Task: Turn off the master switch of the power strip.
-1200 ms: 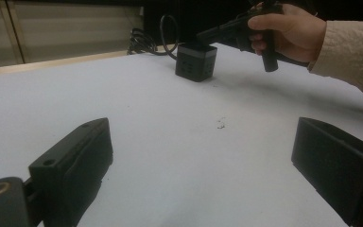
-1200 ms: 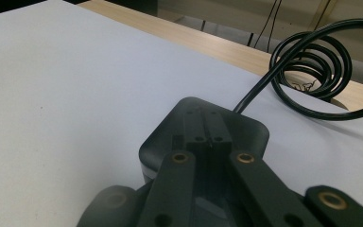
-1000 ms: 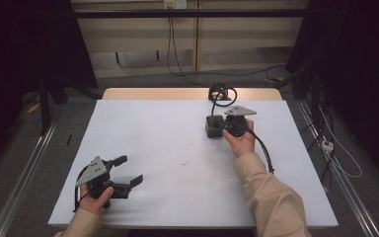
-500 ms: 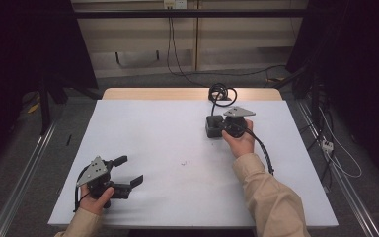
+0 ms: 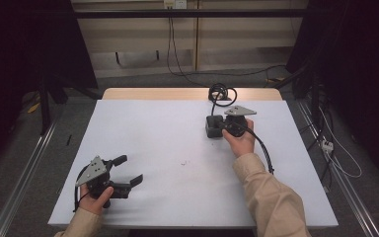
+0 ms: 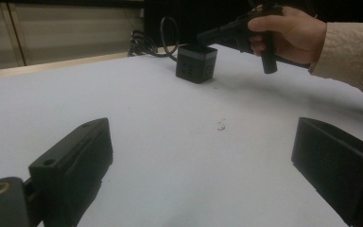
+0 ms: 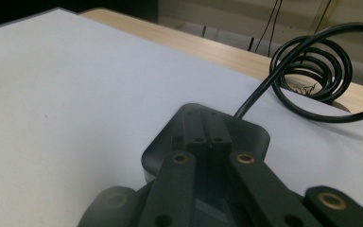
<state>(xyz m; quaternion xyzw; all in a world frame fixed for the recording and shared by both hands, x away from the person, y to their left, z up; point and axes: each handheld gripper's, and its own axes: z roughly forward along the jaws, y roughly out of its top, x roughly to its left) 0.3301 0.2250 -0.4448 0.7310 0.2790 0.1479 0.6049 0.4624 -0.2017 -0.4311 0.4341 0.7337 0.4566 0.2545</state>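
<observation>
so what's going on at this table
A person works at a white table with a hand-held gripper in each hand. The right hand-held gripper has its jaws shut and sits on top of a small black box whose cable coils toward the table's far edge. The left hand-held gripper rests open near the front left corner, holding nothing.

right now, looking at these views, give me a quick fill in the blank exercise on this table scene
1. The right gripper has its jaws shut, tips over the black ____-shaped block.
2. The left gripper rests near the table's front edge with its jaws ____.
3. The black cable from the block lies ____ near the far edge of the table.

Missing words: cube; open; coiled
</observation>
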